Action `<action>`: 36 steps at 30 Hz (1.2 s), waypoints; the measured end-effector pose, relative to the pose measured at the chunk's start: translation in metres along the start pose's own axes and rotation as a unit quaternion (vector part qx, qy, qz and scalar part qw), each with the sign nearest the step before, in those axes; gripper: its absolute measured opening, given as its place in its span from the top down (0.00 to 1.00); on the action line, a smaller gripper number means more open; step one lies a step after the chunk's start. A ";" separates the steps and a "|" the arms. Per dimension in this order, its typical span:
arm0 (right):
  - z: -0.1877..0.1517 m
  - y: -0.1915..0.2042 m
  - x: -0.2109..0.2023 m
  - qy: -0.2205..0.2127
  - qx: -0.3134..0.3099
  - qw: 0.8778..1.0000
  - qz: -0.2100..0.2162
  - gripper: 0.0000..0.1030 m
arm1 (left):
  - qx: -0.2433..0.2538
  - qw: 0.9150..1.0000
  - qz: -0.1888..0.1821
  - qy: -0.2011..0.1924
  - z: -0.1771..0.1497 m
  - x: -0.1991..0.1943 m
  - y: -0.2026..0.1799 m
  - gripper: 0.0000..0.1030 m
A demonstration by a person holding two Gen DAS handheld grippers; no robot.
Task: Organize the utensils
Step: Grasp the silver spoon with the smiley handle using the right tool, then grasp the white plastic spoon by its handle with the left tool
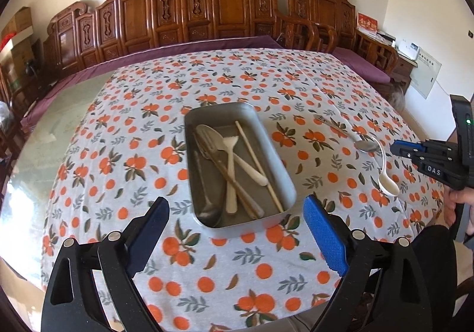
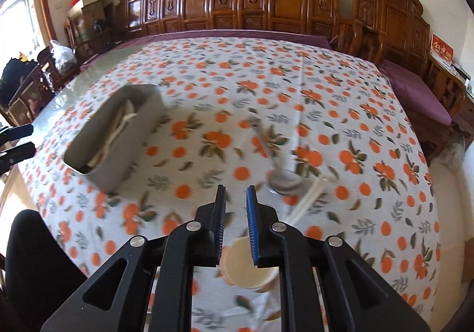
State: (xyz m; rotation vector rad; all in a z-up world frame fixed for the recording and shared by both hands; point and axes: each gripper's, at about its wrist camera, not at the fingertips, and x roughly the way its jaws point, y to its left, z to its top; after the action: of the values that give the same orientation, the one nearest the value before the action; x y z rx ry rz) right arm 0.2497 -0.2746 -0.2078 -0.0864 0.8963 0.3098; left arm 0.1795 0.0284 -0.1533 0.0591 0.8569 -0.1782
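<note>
Right-wrist view motion-blurred: white spoon (image 2: 251,266) bowl partly hidden behind right gripper (image 2: 236,194); tray (image 2: 139,136) contents indistinct.

- Bright daylight fills both views; in the right wrist view it pours in from a washed-out window (image 2: 20,20) at far left.
- Pale glare lies on the bare glass table edge (image 1: 59,124).
- The left wrist view is sharp; the tray (image 1: 278,166) casts only a soft shadow.
- The right wrist view is smeared: tablecloth (image 2: 296,112) and spoons blur.
- Fisheye bends the wooden bench (image 1: 225,6); corners go black.
</note>
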 end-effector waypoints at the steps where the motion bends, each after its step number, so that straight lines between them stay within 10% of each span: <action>1: 0.000 -0.005 0.004 0.003 0.000 1.000 -0.001 0.82 | 0.001 1.000 -0.001 0.002 0.001 0.003 -0.004 0.15; 22: 0.049 -0.032 0.122 0.088 -0.040 0.995 0.008 0.71 | -0.011 0.999 -0.034 0.015 0.012 0.038 -0.049 0.15; 28: 0.055 -0.028 0.133 0.105 -0.061 0.993 0.011 0.91 | -0.011 0.999 -0.032 0.023 0.011 0.045 -0.050 0.15; 36: 0.056 -0.020 0.115 0.082 -0.072 0.994 -0.002 0.93 | -0.001 0.999 -0.035 0.030 0.014 0.051 -0.063 0.15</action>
State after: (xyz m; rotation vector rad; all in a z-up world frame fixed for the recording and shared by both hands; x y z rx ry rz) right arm 0.3645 -0.2560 -0.2634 -0.2501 1.0359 0.3666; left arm 0.2117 -0.0423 -0.1813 0.0323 0.9195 -0.2415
